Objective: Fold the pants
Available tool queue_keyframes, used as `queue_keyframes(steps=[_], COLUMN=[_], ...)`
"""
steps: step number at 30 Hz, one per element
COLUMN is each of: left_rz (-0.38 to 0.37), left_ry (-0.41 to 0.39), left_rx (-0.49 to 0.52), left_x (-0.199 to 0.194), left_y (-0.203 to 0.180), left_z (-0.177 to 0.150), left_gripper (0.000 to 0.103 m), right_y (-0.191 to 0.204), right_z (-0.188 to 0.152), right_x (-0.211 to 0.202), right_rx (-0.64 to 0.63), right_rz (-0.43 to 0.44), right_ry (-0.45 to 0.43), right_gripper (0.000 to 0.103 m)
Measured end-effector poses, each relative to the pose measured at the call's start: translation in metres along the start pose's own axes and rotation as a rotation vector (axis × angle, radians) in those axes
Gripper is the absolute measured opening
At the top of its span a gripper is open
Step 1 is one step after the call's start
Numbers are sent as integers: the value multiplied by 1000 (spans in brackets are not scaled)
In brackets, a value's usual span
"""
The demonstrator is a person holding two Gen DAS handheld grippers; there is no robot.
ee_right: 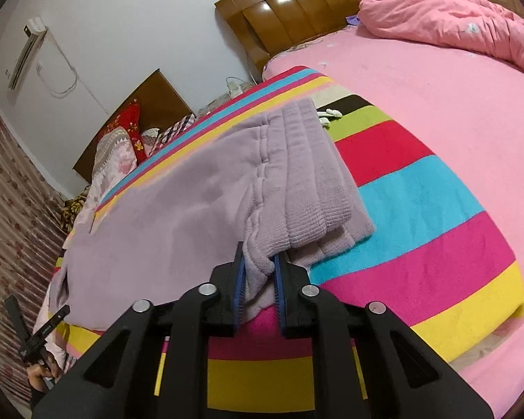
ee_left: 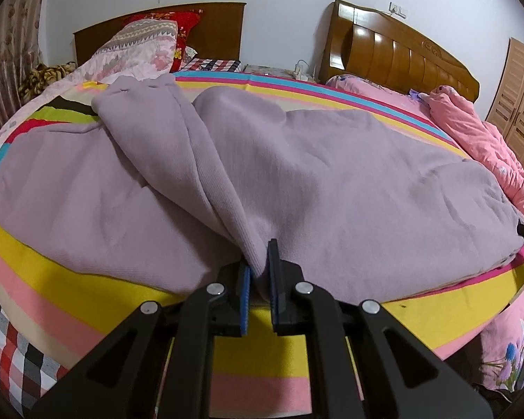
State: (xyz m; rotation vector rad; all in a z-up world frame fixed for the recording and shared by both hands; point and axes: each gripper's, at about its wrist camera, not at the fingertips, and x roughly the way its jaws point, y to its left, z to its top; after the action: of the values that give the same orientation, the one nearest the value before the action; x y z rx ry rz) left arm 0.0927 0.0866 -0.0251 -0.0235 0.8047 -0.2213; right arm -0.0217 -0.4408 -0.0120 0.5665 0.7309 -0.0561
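Observation:
Lilac knit pants point(ee_left: 332, 174) lie spread on a striped blanket point(ee_left: 87, 289) on the bed. My left gripper point(ee_left: 260, 262) is shut on a lifted fold of the pants near their front edge; a ridge of cloth runs from the pads toward the far left. In the right wrist view the pants point(ee_right: 178, 209) show their ribbed waistband point(ee_right: 314, 174), folded over. My right gripper point(ee_right: 258, 262) is shut on the waistband corner, slightly above the blanket point(ee_right: 419, 209). The left gripper also shows in the right wrist view point(ee_right: 42, 338), at the far left edge.
A pink sheet point(ee_right: 436, 87) and a crumpled pink quilt point(ee_left: 478, 146) lie to the right. Wooden headboards point(ee_left: 401, 52) and pillows point(ee_left: 146, 42) stand at the far side. A wardrobe point(ee_left: 520, 104) is at the right, a curtain point(ee_right: 10, 209) at the left.

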Motion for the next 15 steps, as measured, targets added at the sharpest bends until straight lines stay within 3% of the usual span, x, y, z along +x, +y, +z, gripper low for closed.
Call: queue_keyframes(steps=[1, 3, 4, 5, 7, 11, 15], left_rz=[0, -29, -15, 4, 63, 65, 83], left_ry=[3, -24, -62, -87, -143, -166, -126], left_rx=[2, -19, -50, -73, -158, -305, -248], left_x=[-2, -14, -26, -33, -52, -65, -45], left_y=[1, 11, 23, 31, 60, 103, 96], left_z=[1, 4, 7, 8, 12, 16, 15], left_gripper=[14, 27, 47, 66, 71, 71, 76], right_y=[3, 8, 13, 21, 44, 125, 243], right_z=[1, 1, 1, 1, -1, -14, -56], right_x=[-4, -21, -36, -50, -62, -45, 18], right_rx=[-3, -9, -28, -64, -147, -342, -584], right_rz=[-12, -94, -150, -182, -198, -23, 232], right_ry=[11, -12, -68, -121, -162, -111, 86], right_gripper=[15, 53, 62, 66, 66, 66, 65])
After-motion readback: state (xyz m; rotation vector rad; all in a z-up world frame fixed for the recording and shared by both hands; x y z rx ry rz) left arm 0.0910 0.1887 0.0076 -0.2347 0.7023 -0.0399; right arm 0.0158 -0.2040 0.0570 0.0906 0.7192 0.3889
